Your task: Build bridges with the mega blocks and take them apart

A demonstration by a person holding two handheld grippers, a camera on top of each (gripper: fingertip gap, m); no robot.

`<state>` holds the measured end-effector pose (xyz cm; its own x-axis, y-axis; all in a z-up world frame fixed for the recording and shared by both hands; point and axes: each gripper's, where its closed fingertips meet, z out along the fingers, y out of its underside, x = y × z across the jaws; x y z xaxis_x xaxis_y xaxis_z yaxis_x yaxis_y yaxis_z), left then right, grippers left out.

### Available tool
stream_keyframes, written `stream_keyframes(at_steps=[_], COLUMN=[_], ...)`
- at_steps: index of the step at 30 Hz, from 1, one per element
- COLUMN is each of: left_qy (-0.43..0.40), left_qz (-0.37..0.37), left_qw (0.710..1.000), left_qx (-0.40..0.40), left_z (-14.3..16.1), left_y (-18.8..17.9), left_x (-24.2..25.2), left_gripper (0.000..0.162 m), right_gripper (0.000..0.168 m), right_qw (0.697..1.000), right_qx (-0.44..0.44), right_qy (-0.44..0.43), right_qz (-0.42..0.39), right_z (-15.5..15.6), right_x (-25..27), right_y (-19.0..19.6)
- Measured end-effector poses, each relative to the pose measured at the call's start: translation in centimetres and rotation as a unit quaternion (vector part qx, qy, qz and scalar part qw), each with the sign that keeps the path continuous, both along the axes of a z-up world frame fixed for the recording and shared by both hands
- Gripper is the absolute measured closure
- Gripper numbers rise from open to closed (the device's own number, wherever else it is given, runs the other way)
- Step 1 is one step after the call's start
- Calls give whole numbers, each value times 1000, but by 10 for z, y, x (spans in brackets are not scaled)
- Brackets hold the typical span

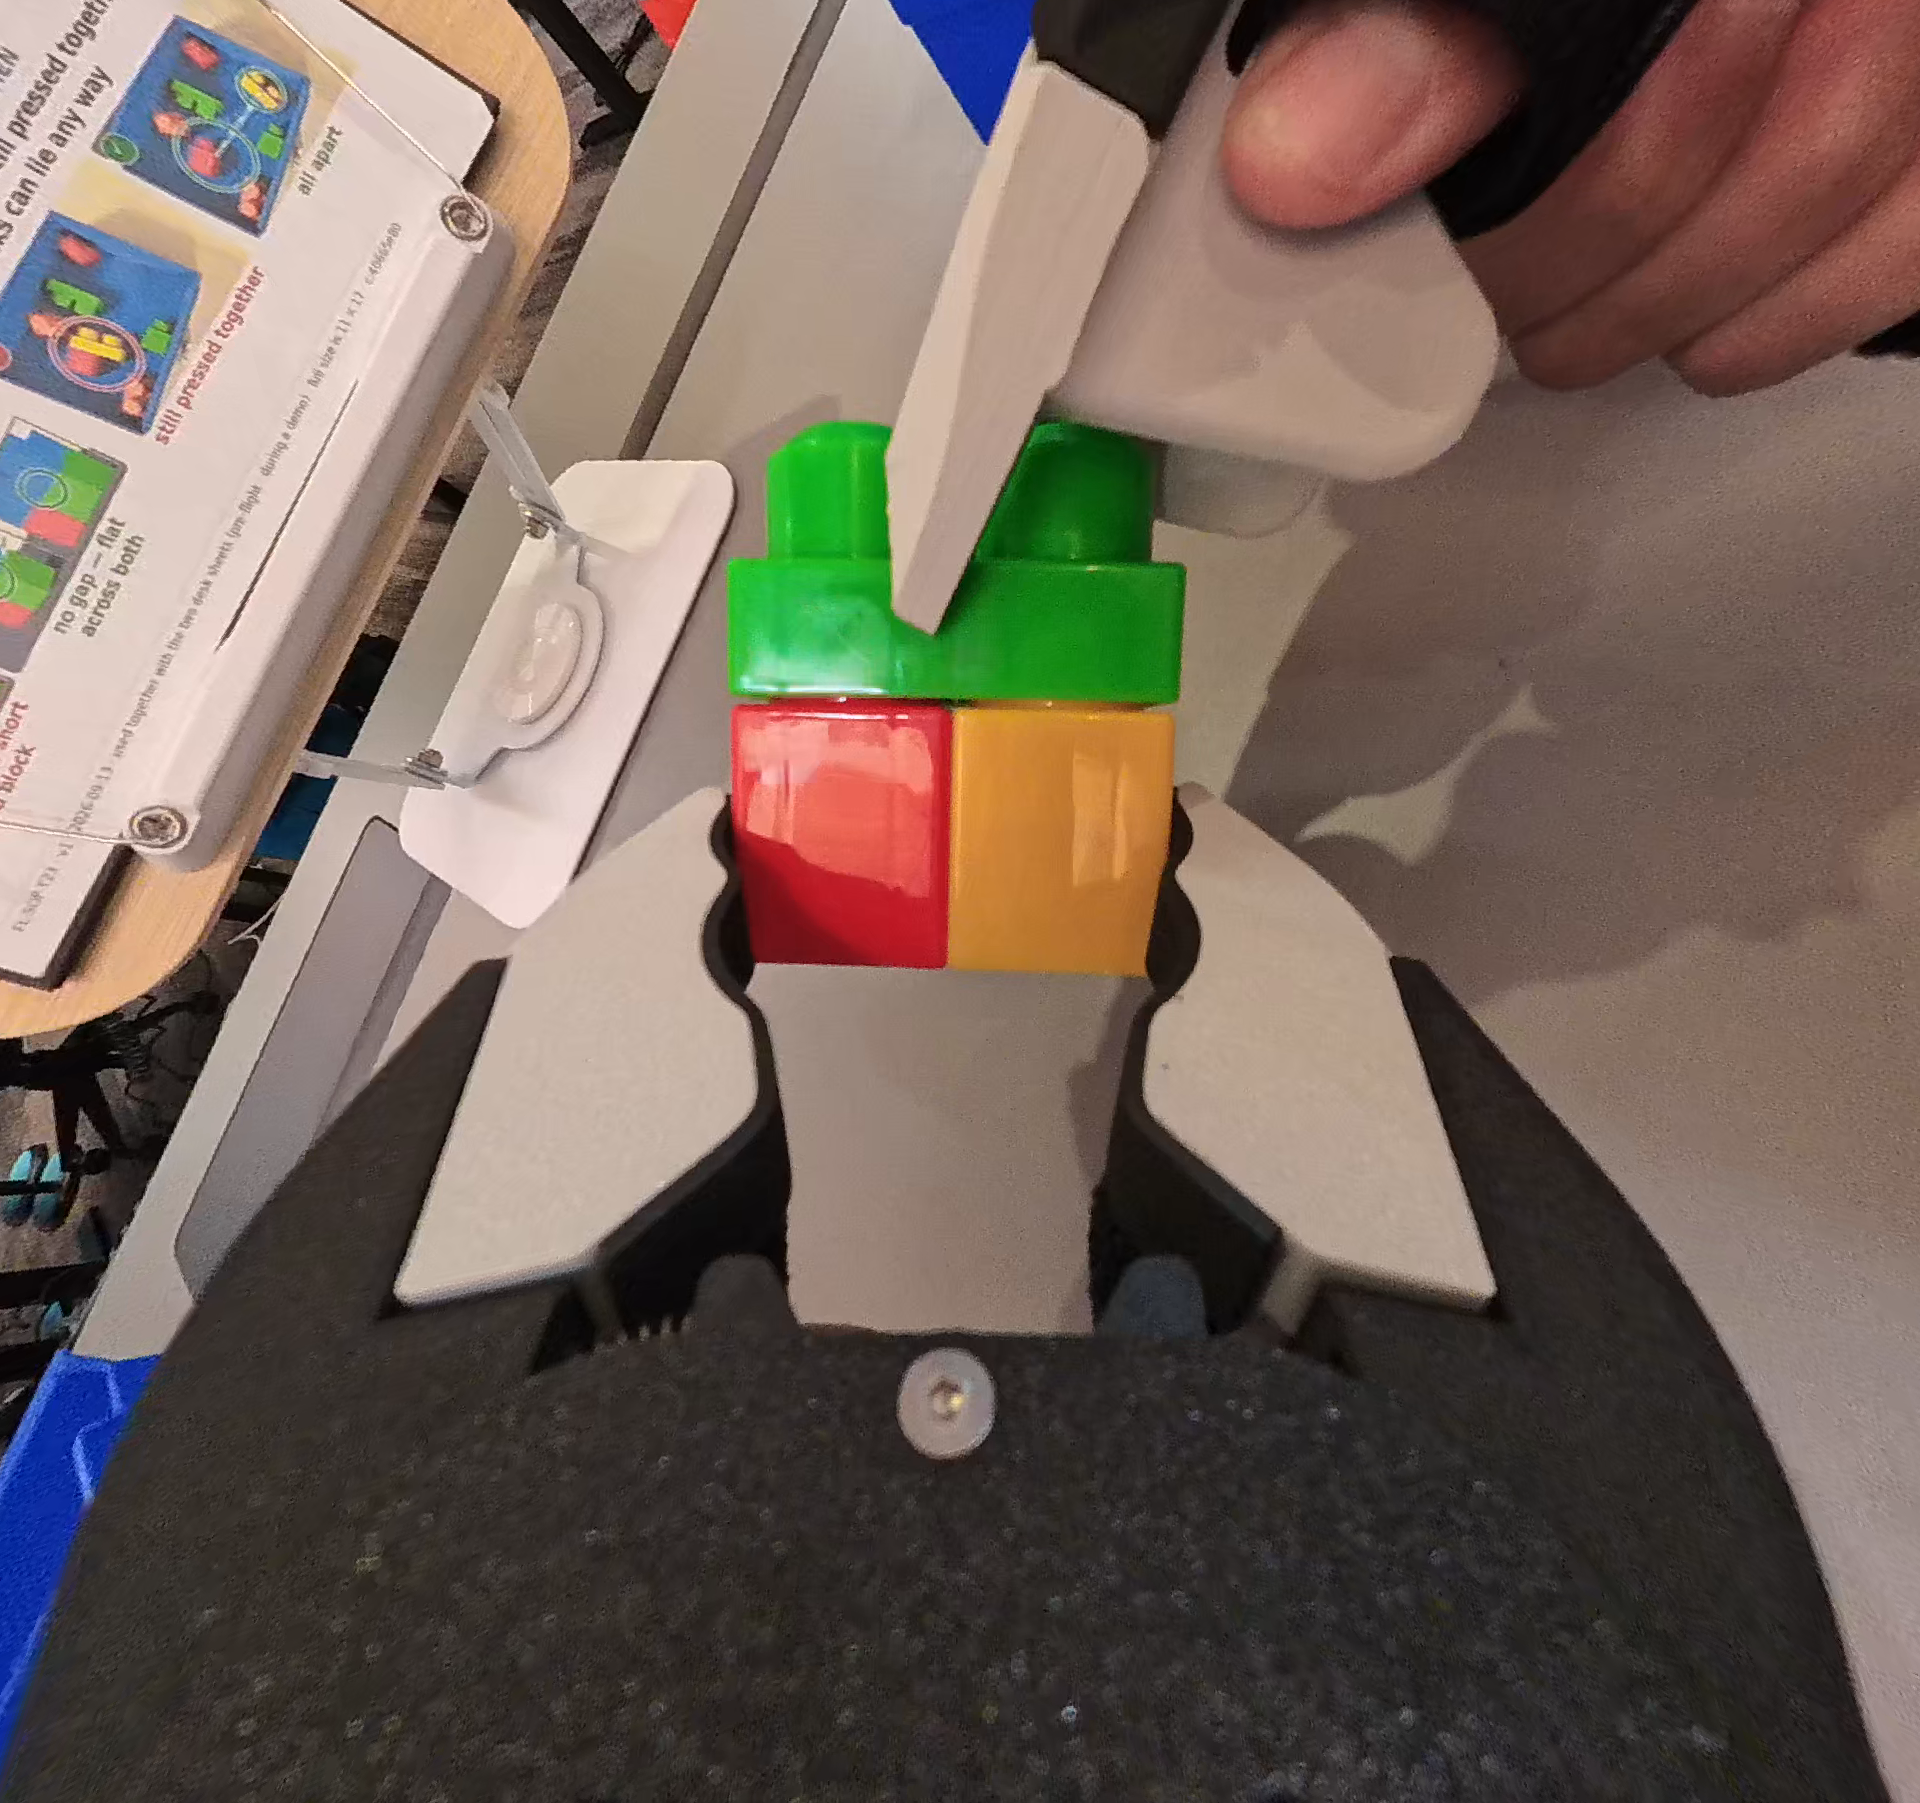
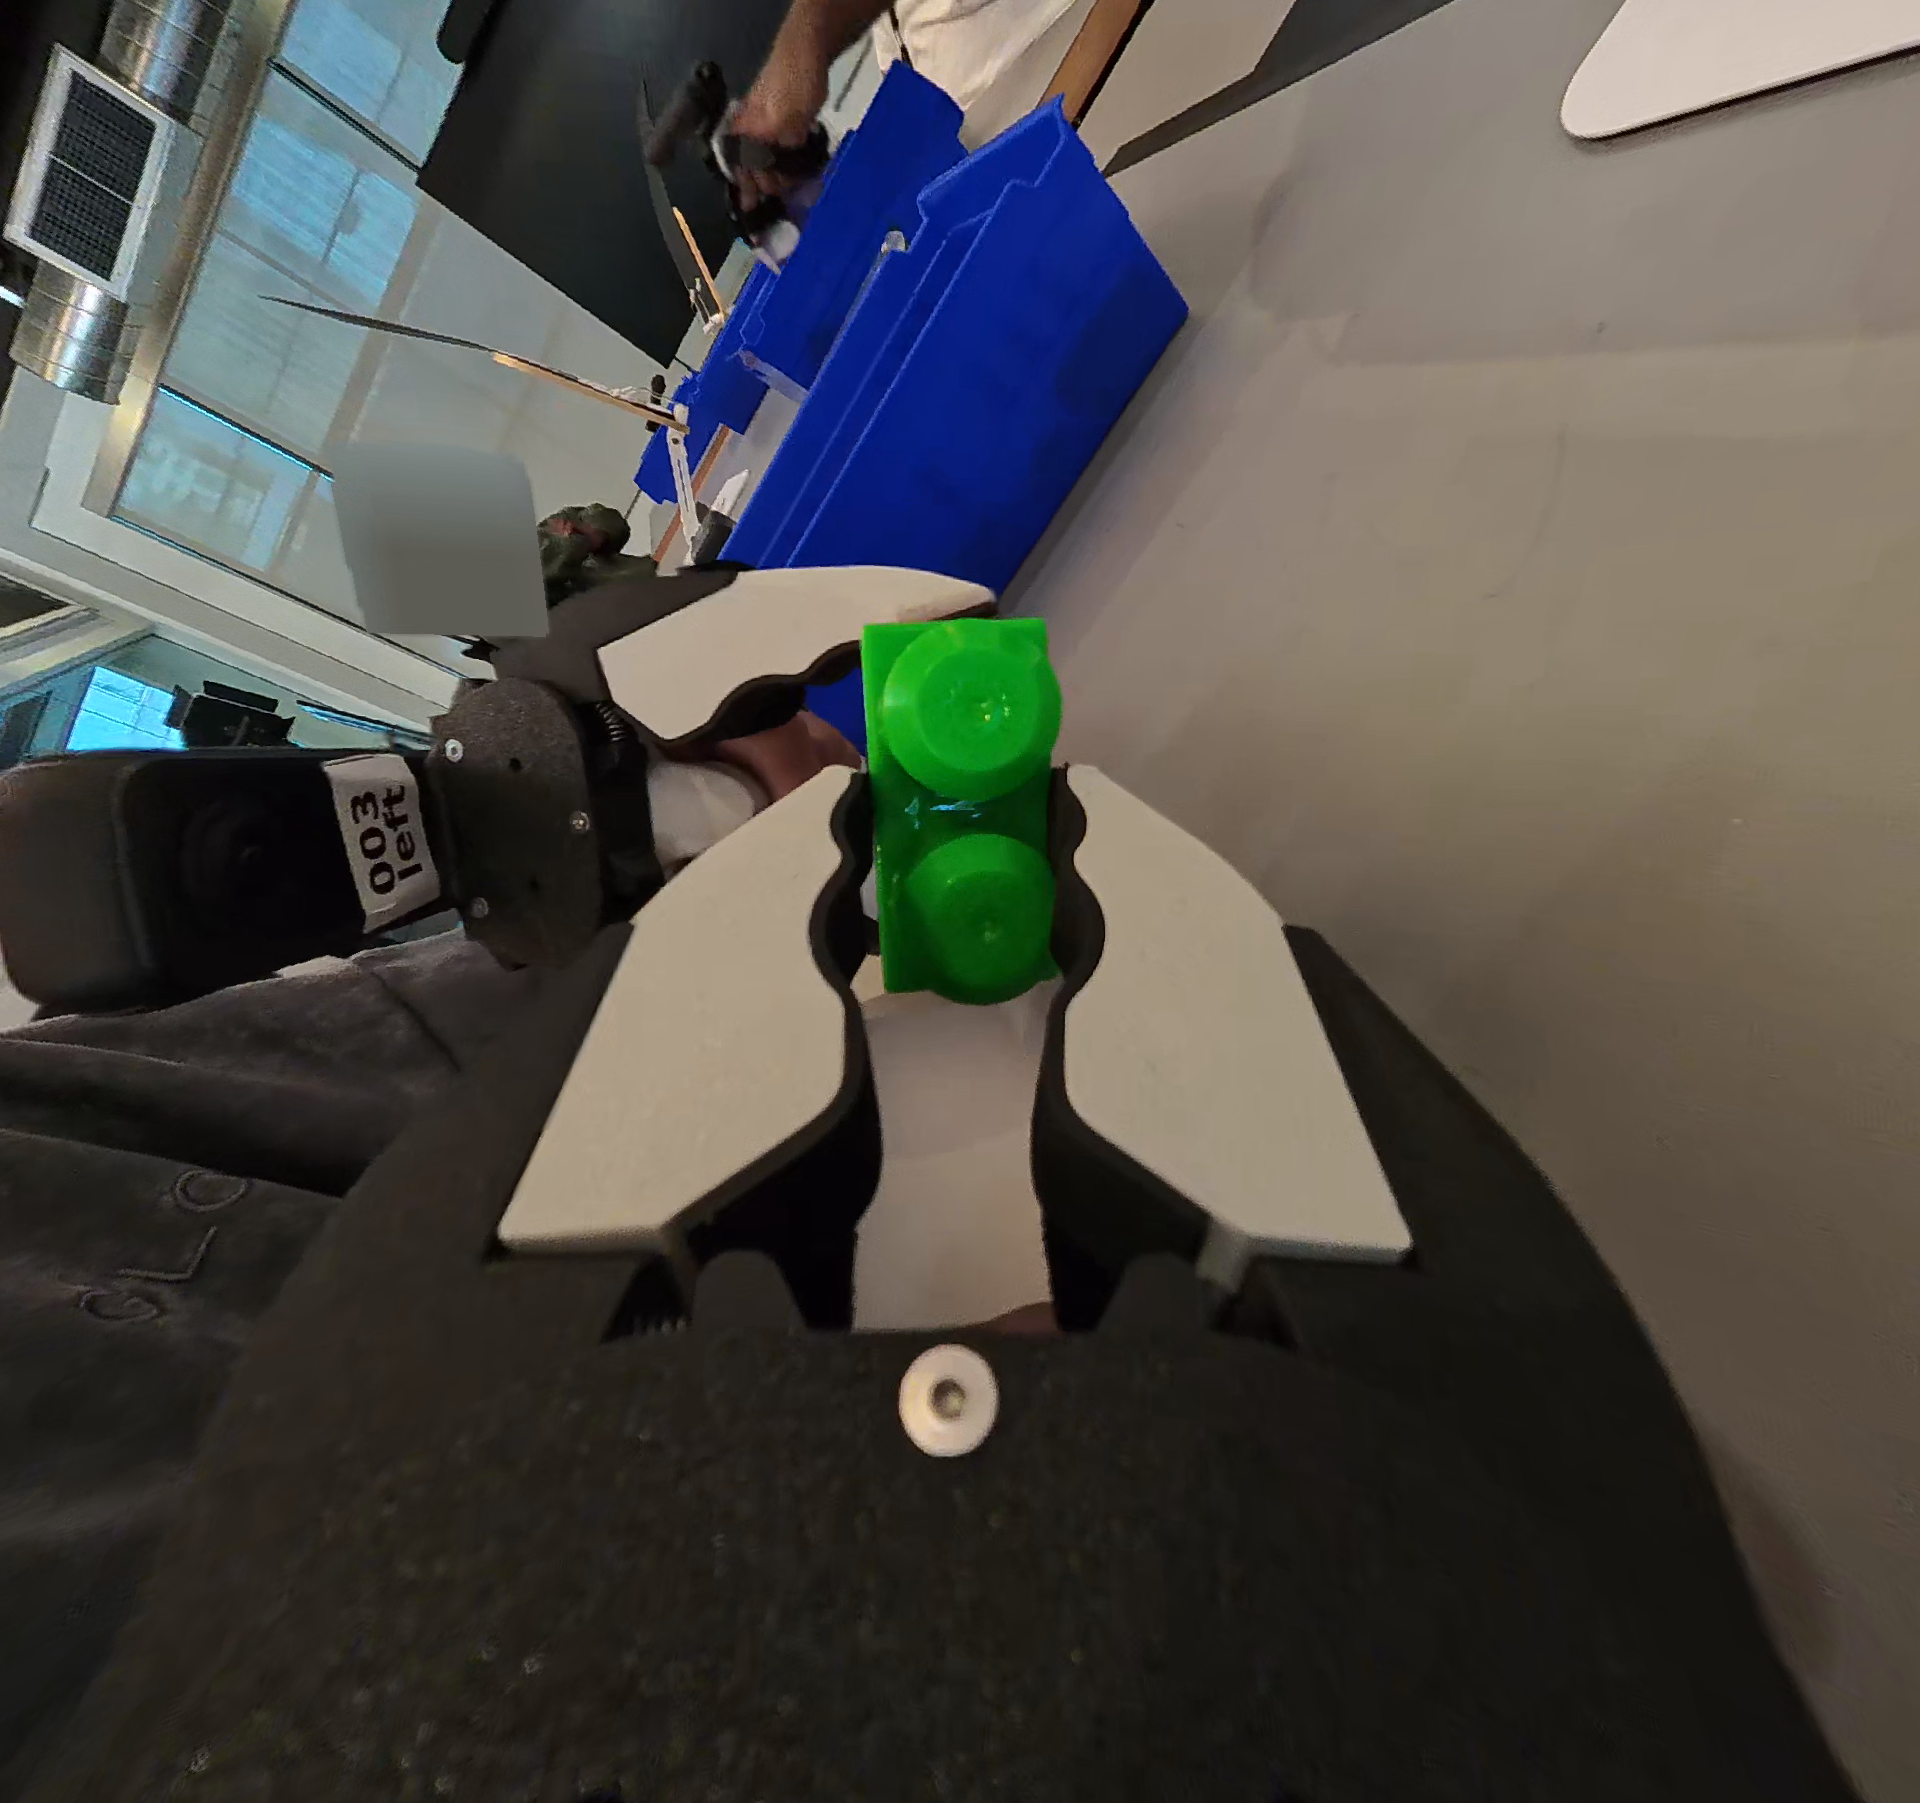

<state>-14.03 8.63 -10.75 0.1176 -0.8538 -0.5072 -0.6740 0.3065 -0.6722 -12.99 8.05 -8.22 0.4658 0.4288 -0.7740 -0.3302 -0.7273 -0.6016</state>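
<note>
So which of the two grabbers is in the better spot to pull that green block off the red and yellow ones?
The right gripper, probably. Its fingers already clamp the green block across its studs. The left gripper is closed on the red block and yellow block beneath, so it seems better suited to holding them.

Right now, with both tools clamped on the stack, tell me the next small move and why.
Probably pull the right tool up and away while the left tool holds firm. The right grips the green block spanning the red block and yellow block, which the left pinches together, so the green should come off.
</note>
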Motion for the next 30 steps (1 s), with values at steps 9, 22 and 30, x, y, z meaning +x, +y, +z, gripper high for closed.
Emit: stream_keyframes(at_steps=[9,22,30], left_qy=[17,20,-3], left_qz=[-5,-16,-1], left_qw=[1000,1000,1000], left_qx=[5,8,21], left_z=[-2,-4,13], left_y=[0,-4,0], left_x=[0,8,2], left_gripper=[88,88,81], right_gripper=[136,136,136], right_qw=[1000,1000,1000], right_qx=[-1,8,6], right_qy=[2,-19,25], right_qz=[3,1,5], right_z=[-3,-6,3], right_x=[0,2,8], right_y=[-2,-6,3])
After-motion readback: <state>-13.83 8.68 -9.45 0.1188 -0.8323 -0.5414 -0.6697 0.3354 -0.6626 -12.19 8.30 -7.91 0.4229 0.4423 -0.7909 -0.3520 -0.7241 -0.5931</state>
